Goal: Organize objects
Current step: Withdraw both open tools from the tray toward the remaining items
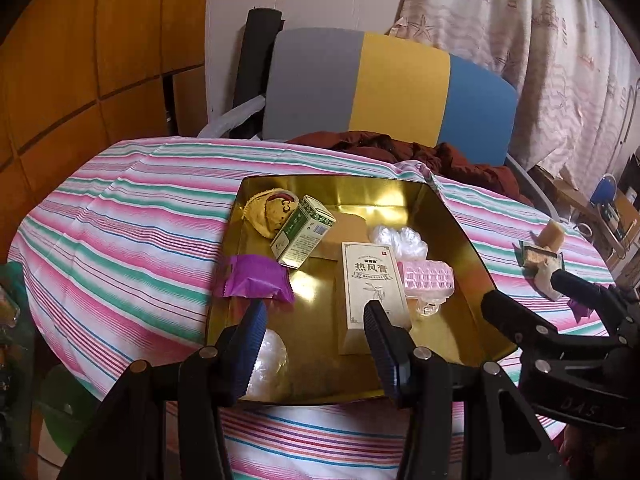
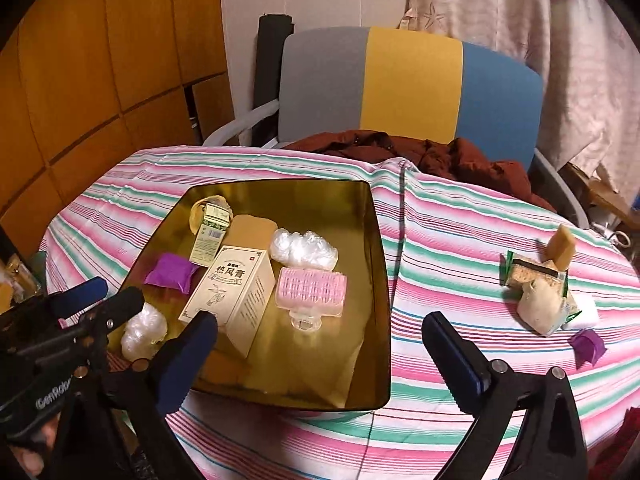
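A gold tray [image 1: 460,220] [image 2: 380,280] sits on the striped tablecloth. It holds a beige box [image 1: 372,280] [image 2: 236,292], a green box [image 1: 304,236], a purple packet [image 1: 256,282], a pink ridged piece [image 2: 312,290] and clear plastic wads [image 2: 302,248]. My left gripper [image 1: 316,332] hangs over the tray's near end, jaws apart with nothing pressed between them; a clear bag [image 1: 270,360] lies beneath its left finger. My right gripper [image 2: 320,340] stands wide open and empty over the tray's near right corner.
On the cloth to the right of the tray lies a small pile: a tan block [image 2: 562,246], a green-edged packet [image 2: 532,272], a pale pouch [image 2: 540,308] and a purple scrap [image 2: 588,344]. A chair [image 2: 412,88] with a brown garment stands behind the table.
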`<state>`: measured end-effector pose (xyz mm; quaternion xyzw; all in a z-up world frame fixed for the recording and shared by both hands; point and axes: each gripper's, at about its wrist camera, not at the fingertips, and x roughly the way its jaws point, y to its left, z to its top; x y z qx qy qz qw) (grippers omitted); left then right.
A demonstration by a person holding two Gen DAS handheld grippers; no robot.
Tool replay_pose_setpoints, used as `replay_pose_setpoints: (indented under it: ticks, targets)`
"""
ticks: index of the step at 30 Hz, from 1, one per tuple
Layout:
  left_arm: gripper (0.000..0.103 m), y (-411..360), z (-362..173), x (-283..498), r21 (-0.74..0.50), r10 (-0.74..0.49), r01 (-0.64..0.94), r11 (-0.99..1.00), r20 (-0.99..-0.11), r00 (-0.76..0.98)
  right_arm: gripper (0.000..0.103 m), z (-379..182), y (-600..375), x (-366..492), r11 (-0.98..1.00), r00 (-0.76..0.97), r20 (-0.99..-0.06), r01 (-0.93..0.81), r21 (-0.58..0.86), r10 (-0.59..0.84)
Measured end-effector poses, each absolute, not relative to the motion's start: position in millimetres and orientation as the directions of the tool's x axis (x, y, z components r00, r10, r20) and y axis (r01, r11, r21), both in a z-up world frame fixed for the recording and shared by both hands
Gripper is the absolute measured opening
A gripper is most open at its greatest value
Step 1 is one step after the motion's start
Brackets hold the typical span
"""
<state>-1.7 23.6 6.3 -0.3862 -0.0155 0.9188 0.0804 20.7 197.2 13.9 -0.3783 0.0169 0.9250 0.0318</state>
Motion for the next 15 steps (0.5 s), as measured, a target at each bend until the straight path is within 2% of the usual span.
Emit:
replay_pose_setpoints:
  ticks: [15]
  targets:
    - [0.051, 40, 6, 1, -0.067, 0.168, -0.171, -0.983, -0.708, -0.686, 0.103, 12, 201, 22, -0.995, -0.730, -0.677, -0.099, -0.028, 0.092]
